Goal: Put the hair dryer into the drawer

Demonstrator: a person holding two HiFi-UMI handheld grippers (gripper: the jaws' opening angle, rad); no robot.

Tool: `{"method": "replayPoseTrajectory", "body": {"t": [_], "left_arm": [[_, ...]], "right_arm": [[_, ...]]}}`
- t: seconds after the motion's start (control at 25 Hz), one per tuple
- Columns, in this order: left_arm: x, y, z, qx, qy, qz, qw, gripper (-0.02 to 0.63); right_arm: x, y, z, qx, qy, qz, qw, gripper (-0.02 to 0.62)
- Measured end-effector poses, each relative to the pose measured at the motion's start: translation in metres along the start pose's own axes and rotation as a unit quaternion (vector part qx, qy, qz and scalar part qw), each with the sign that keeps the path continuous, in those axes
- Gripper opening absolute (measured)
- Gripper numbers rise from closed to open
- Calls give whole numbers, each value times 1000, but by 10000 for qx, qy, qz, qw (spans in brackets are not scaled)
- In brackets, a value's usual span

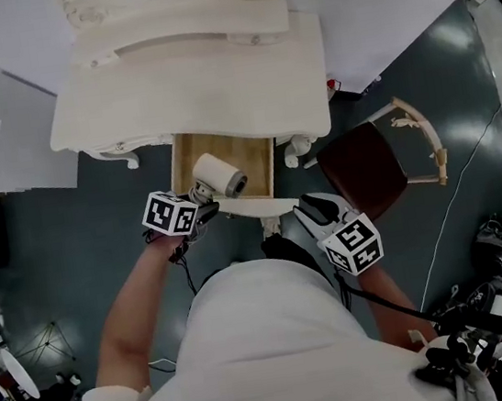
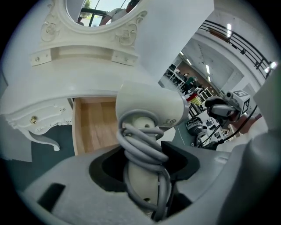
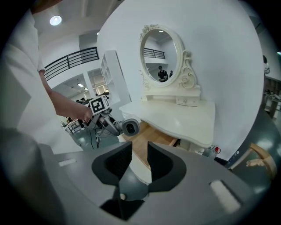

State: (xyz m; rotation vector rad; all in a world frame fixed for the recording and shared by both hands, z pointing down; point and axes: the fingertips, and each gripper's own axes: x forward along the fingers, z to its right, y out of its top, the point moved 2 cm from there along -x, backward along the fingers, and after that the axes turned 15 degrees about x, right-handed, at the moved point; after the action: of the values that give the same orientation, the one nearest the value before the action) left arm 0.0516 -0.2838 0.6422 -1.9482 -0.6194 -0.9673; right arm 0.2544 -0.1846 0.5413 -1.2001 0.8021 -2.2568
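Note:
The white hair dryer (image 1: 220, 175) hangs over the open wooden drawer (image 1: 178, 163) of the dressing table. My left gripper (image 1: 202, 195) is shut on its handle, which has the grey cord wound round it (image 2: 142, 149). In the left gripper view the dryer's head (image 2: 149, 107) sits above the drawer's floor (image 2: 94, 125). My right gripper (image 1: 306, 208) is at the right end of the white drawer front (image 1: 266, 206). Its jaws (image 3: 139, 156) stand a little apart, with the drawer front's edge showing in the gap. I cannot tell whether they touch it.
The white dressing table top (image 1: 188, 83) with its oval mirror (image 3: 160, 55) lies beyond the drawer. A chair with a brown seat (image 1: 364, 170) stands right of the table. Camera gear and cables (image 1: 498, 244) crowd the floor at the far right.

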Motion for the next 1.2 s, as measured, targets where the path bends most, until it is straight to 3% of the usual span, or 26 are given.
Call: {"method": "replayPoseTrajectory", "body": {"t": [0.32,0.76,1.2], "left_arm": [[57,9,-41,-386,162,-693,9967,245],[95,9,-106,-1166,863,-1141,9828,245],[108,10,-155,-1736,1515,-856,9693,245]], "right_arm": [[-6,16,51,104,-83,-90,9999,110],[14,30,86,-7,113,-479,9988,109],[26,30,90,-26,177,-750,9970,109]]}}
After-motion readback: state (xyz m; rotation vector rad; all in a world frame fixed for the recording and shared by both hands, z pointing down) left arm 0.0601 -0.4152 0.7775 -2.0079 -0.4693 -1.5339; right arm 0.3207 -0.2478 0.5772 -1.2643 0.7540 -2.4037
